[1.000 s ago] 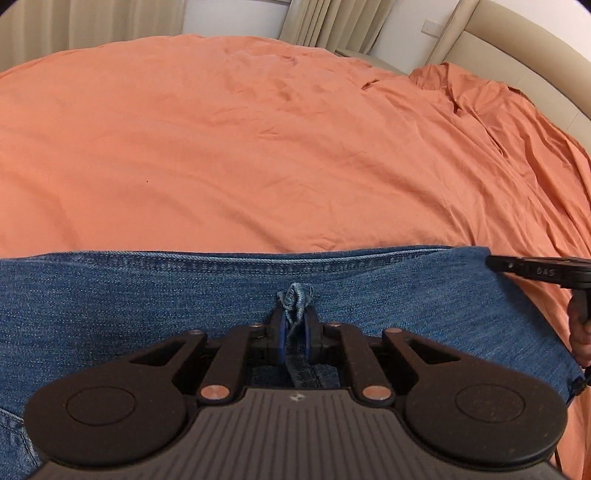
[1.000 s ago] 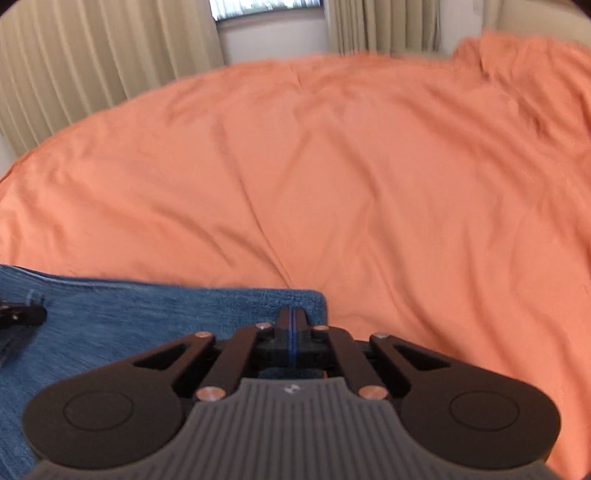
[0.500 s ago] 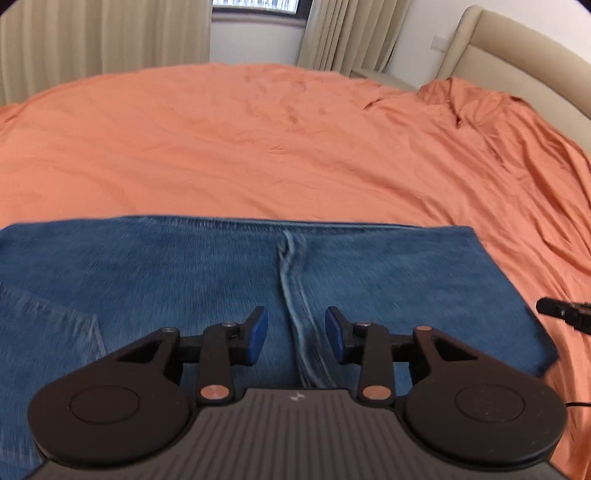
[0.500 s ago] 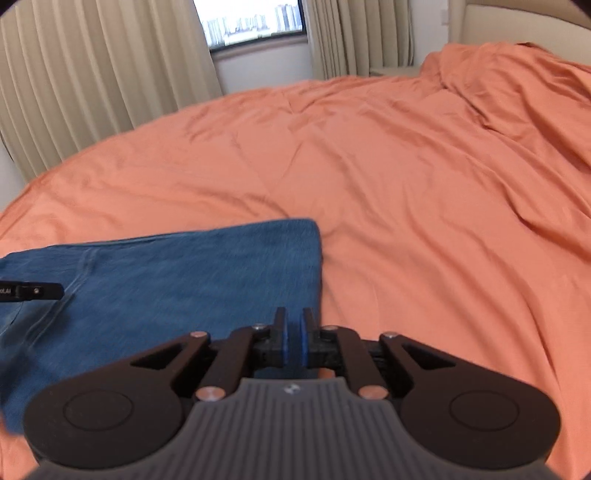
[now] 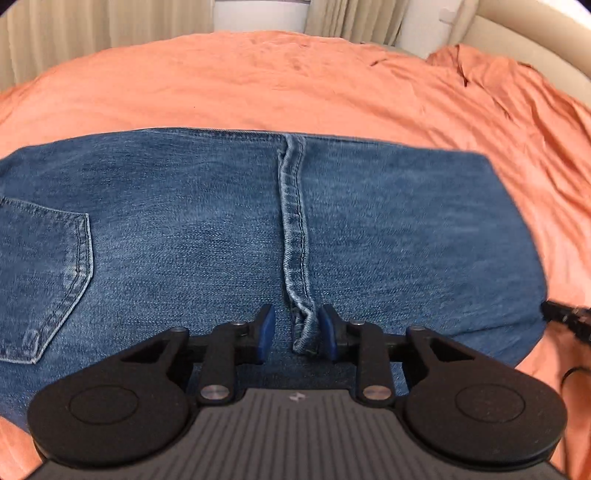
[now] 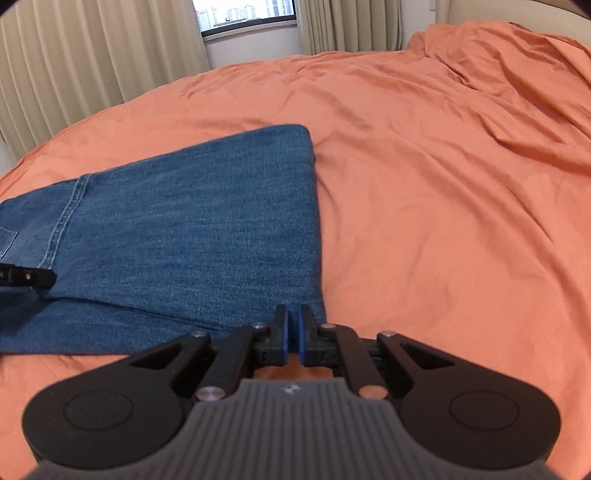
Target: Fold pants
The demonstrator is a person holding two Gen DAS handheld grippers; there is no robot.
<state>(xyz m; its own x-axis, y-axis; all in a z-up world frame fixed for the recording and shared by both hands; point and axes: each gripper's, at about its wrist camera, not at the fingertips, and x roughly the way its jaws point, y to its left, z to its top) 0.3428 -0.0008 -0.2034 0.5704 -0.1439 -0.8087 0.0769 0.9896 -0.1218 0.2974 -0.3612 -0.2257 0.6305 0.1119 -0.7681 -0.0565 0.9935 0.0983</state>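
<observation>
- Blue denim jeans (image 5: 207,236) folded flat on orange bedsheet (image 5: 295,85) of bed; far edge straight, right end squared off.
- Back pocket (image 5: 44,280) with pale stitching at left of left wrist view; thick stitched seam (image 5: 293,240) down middle of folded cloth, its loose near end bunched up.
- Left hand-held gripper (image 5: 296,333) low over near part of jeans, jaws parted, having just been closing a little; blue pads (image 5: 266,332) standing either side of seam end. Right pad just beside seam end, contact not determinable; left pad clear of it. No pinch on cloth.
- Right hand-held gripper (image 6: 294,334) at near right corner of jeans (image 6: 192,236), above boundary between denim and bedsheet (image 6: 443,184). Blue pads (image 6: 283,336) drawn almost together, thin slit only; nothing caught between them, sheet visible below slit.
- In right wrist view, black tip of left hand-held gripper (image 6: 27,277) over seam at far left edge of frame; in left wrist view, black tip of right hand-held gripper (image 5: 567,317) at right end of jeans, blurred.
- Bedsheet rumpled into ridges towards beige padded headboard (image 5: 524,33) at upper right.
- Beige pleated curtains (image 6: 92,62) behind bed; window (image 6: 247,14) between them, buildings outside.
</observation>
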